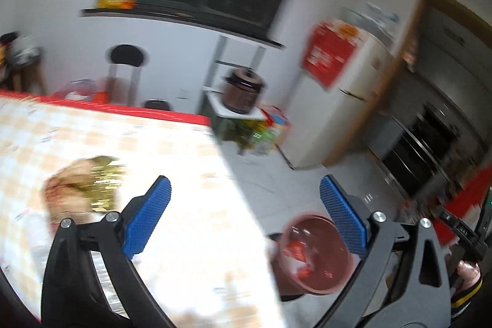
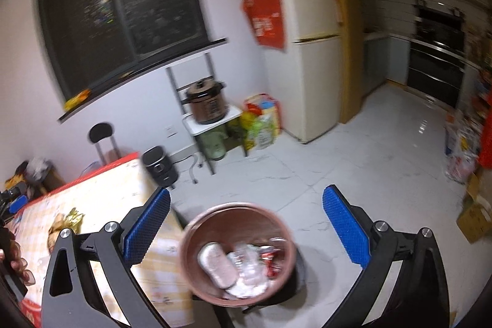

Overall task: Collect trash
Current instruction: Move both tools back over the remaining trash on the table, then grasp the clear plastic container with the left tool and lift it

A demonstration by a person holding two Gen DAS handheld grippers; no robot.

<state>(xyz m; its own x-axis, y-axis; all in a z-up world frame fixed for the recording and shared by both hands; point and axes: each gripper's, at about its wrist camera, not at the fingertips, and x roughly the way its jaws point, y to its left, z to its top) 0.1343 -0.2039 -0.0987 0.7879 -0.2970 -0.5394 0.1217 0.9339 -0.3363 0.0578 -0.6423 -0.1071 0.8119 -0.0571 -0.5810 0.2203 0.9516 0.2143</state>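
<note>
A round reddish-brown trash bin [image 2: 190,251] stands on the floor beside the table corner, holding white wrappers, clear plastic and red scraps. My right gripper [image 2: 247,194] hovers above it, open, with nothing between its pads. In the left wrist view the bin [image 1: 316,260] sits low right, partly behind one finger. My left gripper [image 1: 245,182] is open and empty over the table's edge. A crumpled gold and tan wrapper [image 1: 86,189] lies on the checked tablecloth [image 1: 153,143] to its left, and shows blurred in the right wrist view as the wrapper [image 2: 66,223].
A cream fridge [image 2: 310,76] stands by the far wall, with a brown cooker [image 2: 206,105] on a white shelf and bags [image 2: 261,125] beside it. A black appliance [image 2: 160,165] sits on the floor near the table. Cardboard boxes [image 2: 473,220] line the right.
</note>
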